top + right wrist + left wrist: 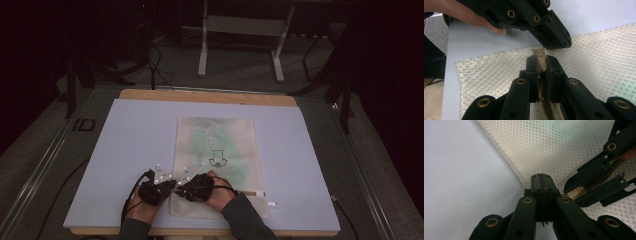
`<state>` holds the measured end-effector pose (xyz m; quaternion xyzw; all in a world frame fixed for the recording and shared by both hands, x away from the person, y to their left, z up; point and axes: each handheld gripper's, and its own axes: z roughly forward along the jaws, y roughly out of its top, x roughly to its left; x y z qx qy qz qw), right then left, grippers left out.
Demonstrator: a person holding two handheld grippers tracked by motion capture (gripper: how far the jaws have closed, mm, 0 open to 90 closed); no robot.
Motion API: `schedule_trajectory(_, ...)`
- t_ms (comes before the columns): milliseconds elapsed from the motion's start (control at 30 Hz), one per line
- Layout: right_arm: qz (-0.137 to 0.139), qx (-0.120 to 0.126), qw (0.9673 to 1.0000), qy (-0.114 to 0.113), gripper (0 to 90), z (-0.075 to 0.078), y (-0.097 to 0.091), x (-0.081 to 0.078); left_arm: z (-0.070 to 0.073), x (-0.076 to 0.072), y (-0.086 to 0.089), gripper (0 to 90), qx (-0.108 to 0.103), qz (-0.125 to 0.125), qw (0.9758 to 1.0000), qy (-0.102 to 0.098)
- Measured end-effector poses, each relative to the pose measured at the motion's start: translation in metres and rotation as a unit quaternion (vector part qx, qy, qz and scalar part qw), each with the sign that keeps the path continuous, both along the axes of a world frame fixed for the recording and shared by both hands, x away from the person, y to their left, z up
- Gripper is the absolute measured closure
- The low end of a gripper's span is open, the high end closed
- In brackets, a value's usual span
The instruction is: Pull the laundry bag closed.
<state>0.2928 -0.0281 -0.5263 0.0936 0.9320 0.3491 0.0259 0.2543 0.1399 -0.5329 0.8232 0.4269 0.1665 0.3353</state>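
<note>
A white mesh bag (215, 150) with green contents and a beige zipper (541, 63) lies flat on the pale blue mat (125, 150). Both grippers meet at its near left corner. My left gripper (541, 182) is shut, pinching the bag's edge at the corner; it also appears as the left gripper (171, 184) and the left gripper (559, 40). My right gripper (541, 61) is shut on the zipper's beige end piece, just beside the left gripper's tips. From above the right gripper (181, 190) points left, and in the left gripper view the right gripper (574, 192) comes in from the right.
The mat covers a wooden table (210, 96). A small white tag (271, 203) lies near the bag's front right corner. Beyond the table stand a metal frame (240, 35) and dark cables on the floor.
</note>
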Motion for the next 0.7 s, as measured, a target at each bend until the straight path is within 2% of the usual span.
schedule_trajectory(333,0.0,-0.007,1.0,0.004,82.3,0.002,-0.009,0.002,0.0,0.001,0.0,89.5,-0.001,0.001,1.0,0.003)
schedule_trajectory(700,0.005,-0.015,0.9998,-0.013,82.2,0.001,-0.009,-0.001,0.0,0.0,0.0,89.4,-0.003,0.004,1.0,0.003)
